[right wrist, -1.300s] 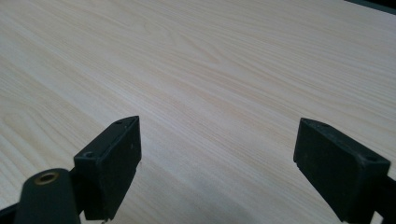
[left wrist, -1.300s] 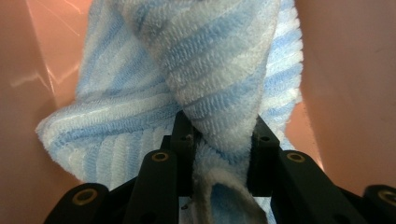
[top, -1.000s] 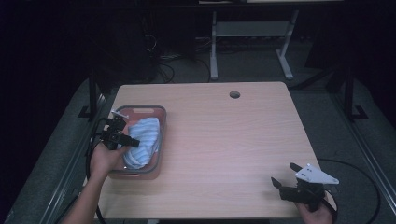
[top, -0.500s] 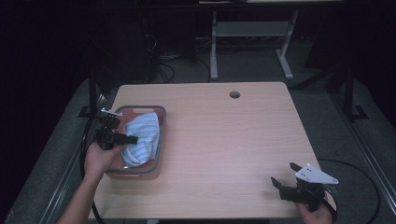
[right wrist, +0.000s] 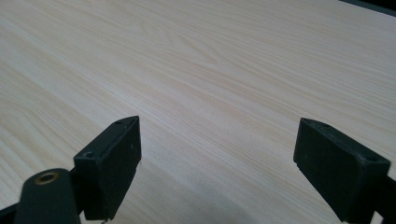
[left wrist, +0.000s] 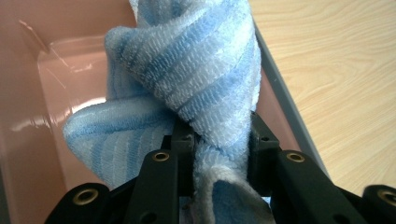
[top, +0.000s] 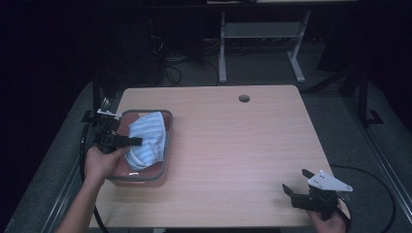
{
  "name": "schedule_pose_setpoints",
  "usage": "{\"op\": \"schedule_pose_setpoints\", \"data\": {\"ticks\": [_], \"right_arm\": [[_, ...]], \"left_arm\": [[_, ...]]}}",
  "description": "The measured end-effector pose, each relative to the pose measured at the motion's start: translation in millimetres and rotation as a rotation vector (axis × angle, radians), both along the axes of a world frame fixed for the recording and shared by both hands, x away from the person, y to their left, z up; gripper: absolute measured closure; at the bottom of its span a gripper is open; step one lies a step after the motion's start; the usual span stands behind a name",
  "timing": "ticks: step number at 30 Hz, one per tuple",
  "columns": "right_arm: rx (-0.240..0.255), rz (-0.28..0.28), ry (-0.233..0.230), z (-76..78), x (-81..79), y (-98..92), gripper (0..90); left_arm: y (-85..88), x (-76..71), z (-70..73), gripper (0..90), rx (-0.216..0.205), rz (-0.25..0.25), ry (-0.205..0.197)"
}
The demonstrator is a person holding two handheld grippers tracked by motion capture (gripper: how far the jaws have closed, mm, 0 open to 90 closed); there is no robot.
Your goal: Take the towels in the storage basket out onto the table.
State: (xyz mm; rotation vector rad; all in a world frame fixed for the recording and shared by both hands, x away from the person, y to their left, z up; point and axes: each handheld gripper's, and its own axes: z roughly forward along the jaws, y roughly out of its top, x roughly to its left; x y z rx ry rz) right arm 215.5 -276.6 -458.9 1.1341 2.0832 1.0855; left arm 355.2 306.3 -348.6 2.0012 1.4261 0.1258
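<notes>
Two grippers are at work over the table [top: 233, 145], one in each of the person's hands. The left gripper [top: 127, 141] sits at the table's left edge, over a shallow pink tray [top: 163, 167] with a grey rim, and its jaws are pinching a blue-and-white striped cloth [top: 145, 141]. In the left gripper view the cloth [left wrist: 187, 74] is bunched and twisted between the two black jaws, a thick fold squeezed tight in the gap, with the rest of it spilling forward and to the left over the glossy tray [left wrist: 42, 70] floor. Most of the cloth lies inside the tray, heaped toward its far end, and one edge rides up on the right-hand rim. The right gripper [top: 297, 183] is well apart from all this, down at the near right corner of the table, held low in the person's hand with its grey three-cornered plate on top. Its jaws [right wrist: 217, 165] are spread wide with nothing between them, just bare pale wood beneath. A round cable hole [top: 244, 98] sits near the table's far edge.
</notes>
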Motion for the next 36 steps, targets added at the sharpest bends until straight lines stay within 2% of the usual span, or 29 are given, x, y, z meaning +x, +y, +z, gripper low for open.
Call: {"op": "schedule_pose_setpoints", "data": {"ticks": [15, 16, 22, 28, 36], "right_arm": [[-0.003, 0.000, -0.002, 0.5, 0.3, -0.8, 14.6], [-0.001, 0.000, -0.003, 0.5, 0.5, -0.5, 14.6], [-0.002, 0.002, 0.000, 0.1, 1.0, 0.2, 14.6], [-0.002, 0.001, -0.001, 0.2, 0.9, 0.3, 14.6], [0.001, -0.001, 0.001, 0.3, 1.2, -0.3, 14.6]], "left_arm": [[6.7, -3.0, 24.3, 69.6, -0.057, 0.008, -0.046], [7.8, -3.2, 28.1, 69.6, -0.072, 0.010, -0.056], [6.5, -4.8, 41.4, 69.6, -0.096, 0.002, -0.079], [0.2, -5.5, 53.6, 69.6, -0.099, -0.019, -0.097], [-8.8, -4.6, 62.0, 69.6, -0.104, -0.044, -0.104]]}}
